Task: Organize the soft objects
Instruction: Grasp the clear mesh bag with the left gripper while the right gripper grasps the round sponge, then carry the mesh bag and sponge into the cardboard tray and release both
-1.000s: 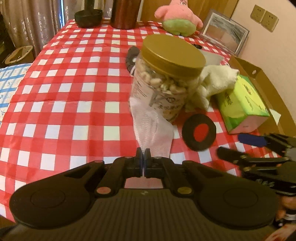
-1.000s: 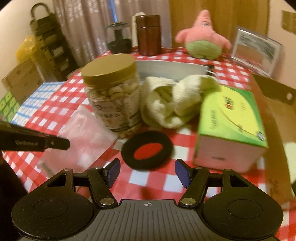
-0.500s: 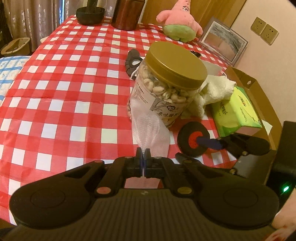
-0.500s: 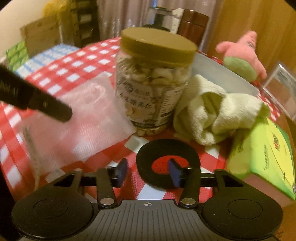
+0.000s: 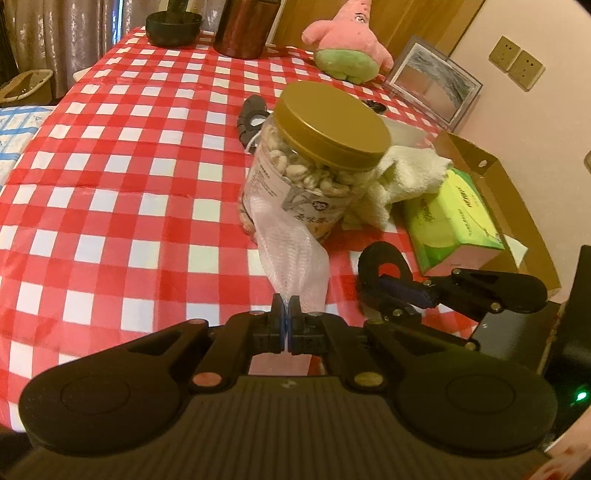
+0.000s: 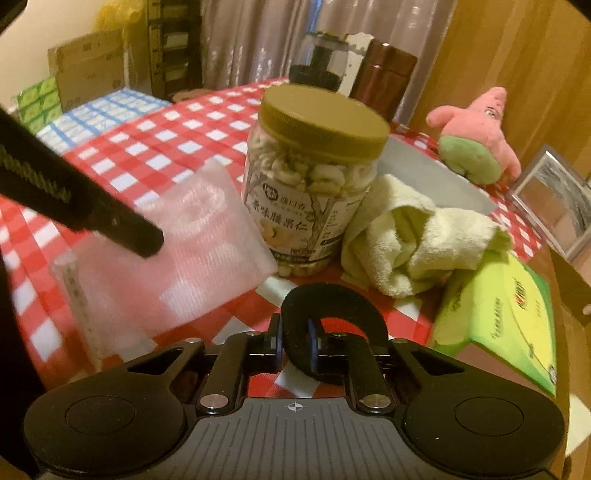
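My left gripper [image 5: 286,308] is shut on the edge of a clear mesh zip bag [image 5: 291,254], which hangs open beside the nut jar; the bag also shows in the right wrist view [image 6: 184,251]. My right gripper [image 6: 295,334] is shut on the near rim of a black foam ring pad [image 6: 332,306], seen in the left wrist view [image 5: 376,258] just right of the bag. A cream towel [image 6: 413,236] lies crumpled behind the ring. A pink starfish plush [image 6: 476,136] sits at the far side of the table.
A gold-lidded nut jar [image 5: 317,162] stands mid-table on the red checked cloth [image 5: 110,184]. A green tissue pack [image 5: 450,221] lies by a cardboard box [image 5: 498,192] at the right. A picture frame [image 5: 432,81], brown canister [image 5: 243,26] and black bowl [image 5: 173,22] stand at the back.
My right gripper moved in over the black foam ring and closed on its rim. My left gripper kept its hold on the mesh bag and rose slightly.
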`<state>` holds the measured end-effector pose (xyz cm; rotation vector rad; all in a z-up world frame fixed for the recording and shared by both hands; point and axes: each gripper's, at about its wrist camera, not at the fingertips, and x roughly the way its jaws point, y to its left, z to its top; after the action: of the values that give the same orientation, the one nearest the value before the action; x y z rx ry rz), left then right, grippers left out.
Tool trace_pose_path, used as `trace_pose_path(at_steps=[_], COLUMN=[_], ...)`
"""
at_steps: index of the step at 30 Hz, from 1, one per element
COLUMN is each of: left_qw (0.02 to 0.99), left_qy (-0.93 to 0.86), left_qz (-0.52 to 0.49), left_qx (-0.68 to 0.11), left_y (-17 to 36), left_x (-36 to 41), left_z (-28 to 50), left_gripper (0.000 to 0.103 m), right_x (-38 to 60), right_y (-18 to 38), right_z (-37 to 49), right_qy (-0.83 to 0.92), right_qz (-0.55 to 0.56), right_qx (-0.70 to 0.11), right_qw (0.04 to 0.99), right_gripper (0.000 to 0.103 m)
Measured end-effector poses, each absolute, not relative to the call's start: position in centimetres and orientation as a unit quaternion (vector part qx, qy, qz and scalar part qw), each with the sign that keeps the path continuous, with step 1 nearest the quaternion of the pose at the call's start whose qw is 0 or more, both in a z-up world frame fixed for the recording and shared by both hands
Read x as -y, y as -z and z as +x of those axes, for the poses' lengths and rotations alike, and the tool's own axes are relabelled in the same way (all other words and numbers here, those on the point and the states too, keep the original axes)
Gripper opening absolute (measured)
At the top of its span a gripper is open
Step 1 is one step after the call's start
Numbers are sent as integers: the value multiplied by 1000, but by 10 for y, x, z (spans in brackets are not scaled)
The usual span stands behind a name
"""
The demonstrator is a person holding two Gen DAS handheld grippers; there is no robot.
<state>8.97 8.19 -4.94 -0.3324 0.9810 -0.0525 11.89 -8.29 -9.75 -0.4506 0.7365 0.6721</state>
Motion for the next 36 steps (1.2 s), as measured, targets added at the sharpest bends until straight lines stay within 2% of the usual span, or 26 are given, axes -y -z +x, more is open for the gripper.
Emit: trace_pose_path(at_steps=[18,27,36], left_qw=[888,890,884], left_qy=[83,145,190], left_qz=[-152,-150,-155], left_qx=[-425,-405,-398], left_y=[-12,-38,-44], left_x=[-24,58,143], left_z=[78,119,175], left_gripper=[0,0,0], right_x=[169,265,350], right_y=[14,-15,-17], right_z=[76,89,117], right_qy=[-249,-163,-115], right_qz=[-137,-120,-116], right_qx=[-325,-308,-309], right_qw=[902,930,937], right_gripper=[13,13,13])
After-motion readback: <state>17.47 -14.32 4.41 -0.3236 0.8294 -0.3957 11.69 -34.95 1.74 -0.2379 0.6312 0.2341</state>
